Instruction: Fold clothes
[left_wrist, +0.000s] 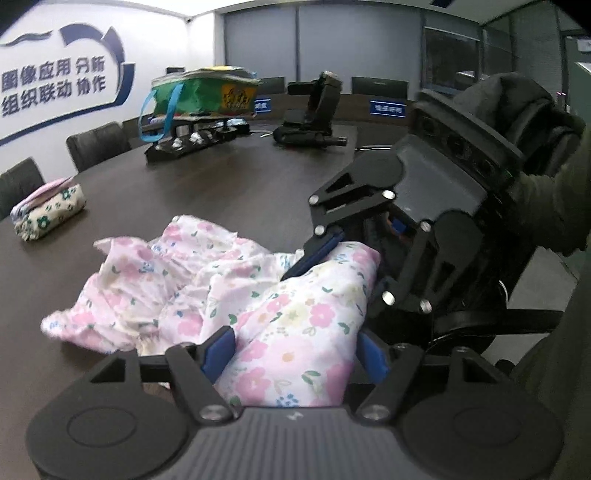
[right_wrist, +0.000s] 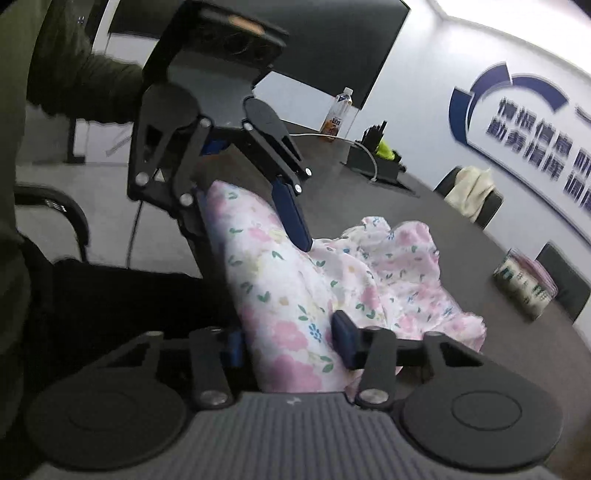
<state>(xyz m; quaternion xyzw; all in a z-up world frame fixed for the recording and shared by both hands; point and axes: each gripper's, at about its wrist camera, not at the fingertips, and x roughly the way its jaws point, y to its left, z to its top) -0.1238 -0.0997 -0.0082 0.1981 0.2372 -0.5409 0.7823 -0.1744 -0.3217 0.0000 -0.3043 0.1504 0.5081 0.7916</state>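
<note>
Both tools, left tool (left_wrist: 295, 354) and right tool (right_wrist: 288, 341), are clamped on the pink floral cotton garment (left_wrist: 207, 291) bunched on the dark wooden bench (left_wrist: 221, 184), so I'd pull the held edge taut before folding.

Between the fingers of the left gripper (left_wrist: 295, 350) the gap is filled by a raised fold of the floral garment (left_wrist: 295, 325); the right gripper (right_wrist: 291, 341) is filled likewise. The two grippers stand close, facing each other, with little room between. Ahead and left of the left gripper, bare table (left_wrist: 229, 184) lies open past the crumpled cloth. Farther off stand a folded bundle (left_wrist: 48, 212), a black rack (left_wrist: 192, 138) and a black device (left_wrist: 314, 110).
</note>
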